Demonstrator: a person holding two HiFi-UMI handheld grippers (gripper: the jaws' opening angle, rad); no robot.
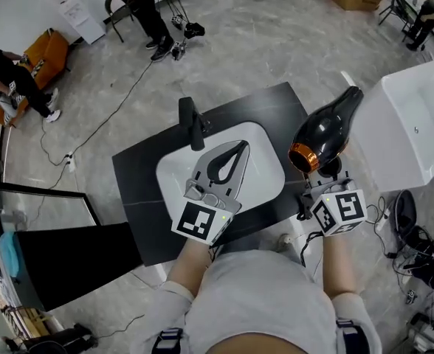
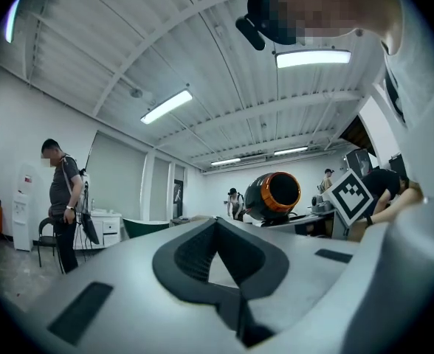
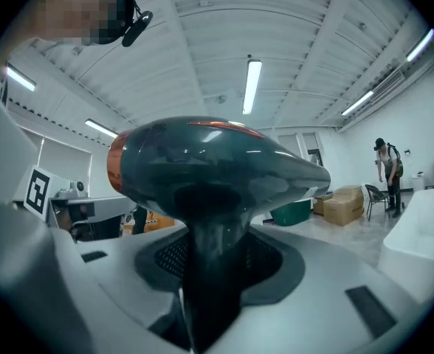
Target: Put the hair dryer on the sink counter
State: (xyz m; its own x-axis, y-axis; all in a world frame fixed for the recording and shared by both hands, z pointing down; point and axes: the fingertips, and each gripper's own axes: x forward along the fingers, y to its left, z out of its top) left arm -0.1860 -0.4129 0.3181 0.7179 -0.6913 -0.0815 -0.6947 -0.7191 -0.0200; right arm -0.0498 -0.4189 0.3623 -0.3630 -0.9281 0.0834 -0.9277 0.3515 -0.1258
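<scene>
The hair dryer (image 1: 326,130) is gripped by its handle in the right gripper (image 1: 328,171) and held aloft at the sink counter's (image 1: 139,175) right edge. The left gripper (image 1: 235,152) is closed, empty, above the basin (image 1: 174,177).

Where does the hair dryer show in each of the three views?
Head view: hair dryer right of centre, above the right gripper.
Left gripper view: right of centre, in the background.
Right gripper view: fills the centre, handle in the tongs.
Shared landmark: its orange ring.
</scene>
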